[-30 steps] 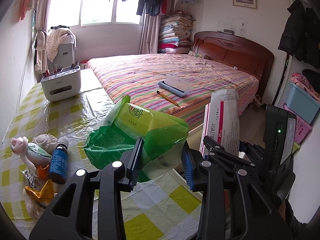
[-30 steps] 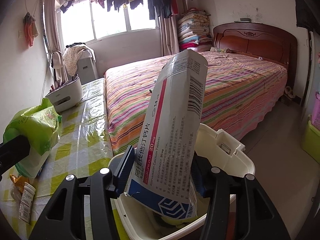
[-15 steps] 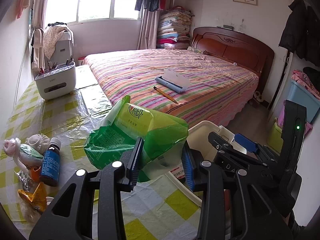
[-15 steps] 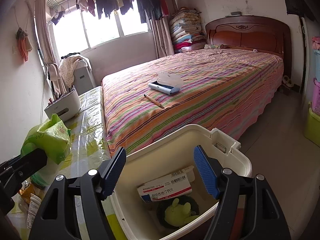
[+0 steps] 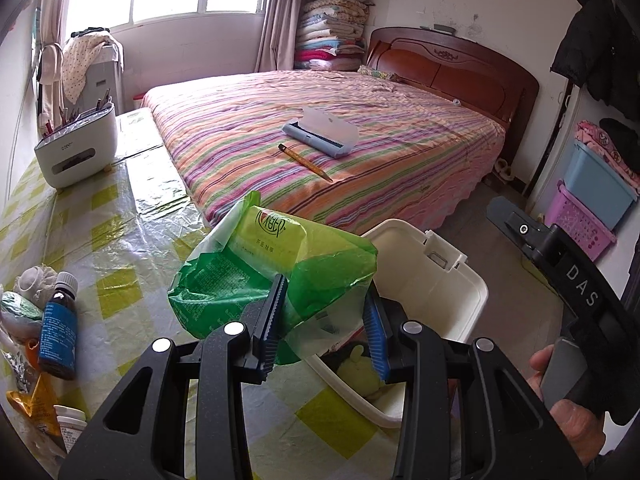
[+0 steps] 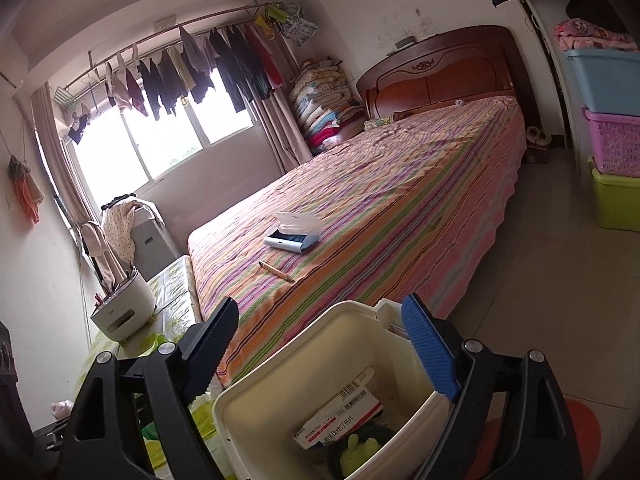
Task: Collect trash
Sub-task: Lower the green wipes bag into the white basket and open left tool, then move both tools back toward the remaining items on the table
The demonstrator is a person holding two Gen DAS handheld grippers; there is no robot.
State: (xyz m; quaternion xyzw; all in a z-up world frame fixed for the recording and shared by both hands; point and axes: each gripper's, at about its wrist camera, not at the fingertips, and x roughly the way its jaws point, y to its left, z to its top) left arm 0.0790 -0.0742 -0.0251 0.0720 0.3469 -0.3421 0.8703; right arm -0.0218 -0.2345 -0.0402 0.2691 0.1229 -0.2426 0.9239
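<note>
Our left gripper (image 5: 324, 320) pinches the green bag (image 5: 272, 276) above the white bin's (image 5: 460, 280) nine o'clock rim. Our right gripper (image 6: 320, 348) is spreading, empty, over the bin, where the medicine box (image 6: 344, 412) lies inside.

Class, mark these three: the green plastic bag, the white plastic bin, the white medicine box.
green plastic bag (image 5: 240, 276), left wrist view, printed front
white plastic bin (image 6: 280, 364), right wrist view, inner wall
white medicine box (image 6: 340, 416), right wrist view, top face
</note>
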